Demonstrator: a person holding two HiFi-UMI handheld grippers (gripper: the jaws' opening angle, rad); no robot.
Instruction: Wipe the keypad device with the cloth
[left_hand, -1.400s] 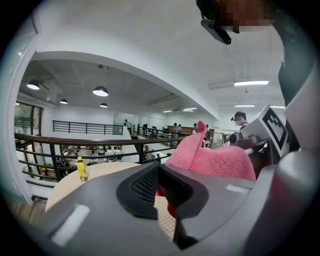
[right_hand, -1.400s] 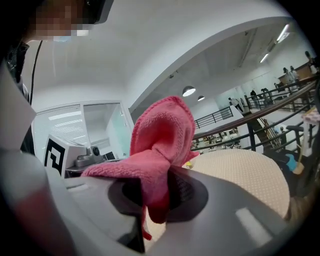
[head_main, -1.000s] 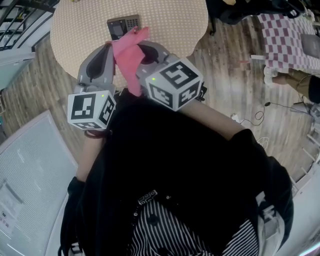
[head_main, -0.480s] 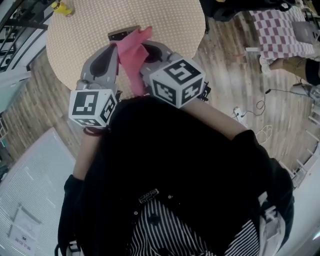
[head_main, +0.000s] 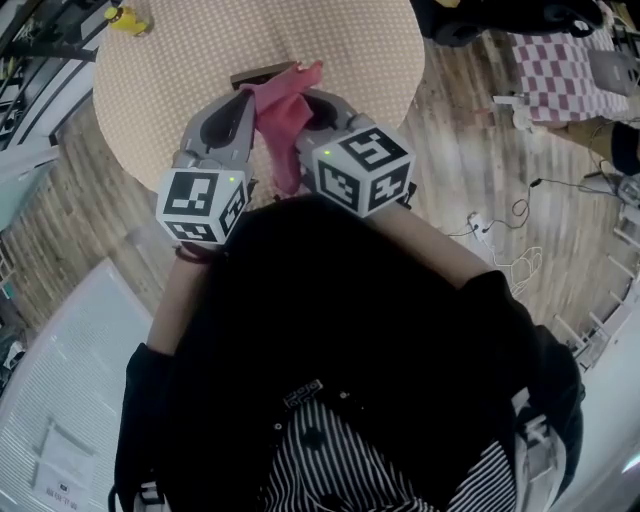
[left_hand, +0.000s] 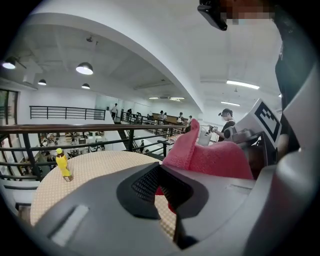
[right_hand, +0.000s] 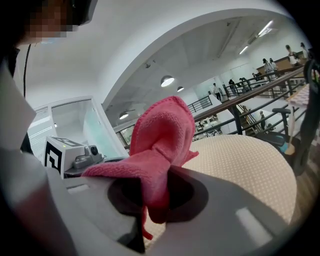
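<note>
The cloth (head_main: 285, 110), pink and bunched, is held above the near edge of the round surface (head_main: 350, 50). It is clamped in the right gripper (head_main: 312, 100), whose fingers are closed on it. In the right gripper view, a fold of the cloth (right_hand: 160, 145) is seen rising above the fingers (right_hand: 210, 200) and a short end hanging below them. The keypad device (head_main: 262, 75) is laid on the surface just beyond the cloth and is largely covered by it, so only a dark edge can be seen. The left gripper (head_main: 238, 100) is held close beside the right one. Its fingers (left_hand: 145, 187) are drawn to a narrow slit, and nothing is seen gripped in them. A small yellow bottle (head_main: 125, 18) is stood at the far left of the surface, well apart from the device.
</note>
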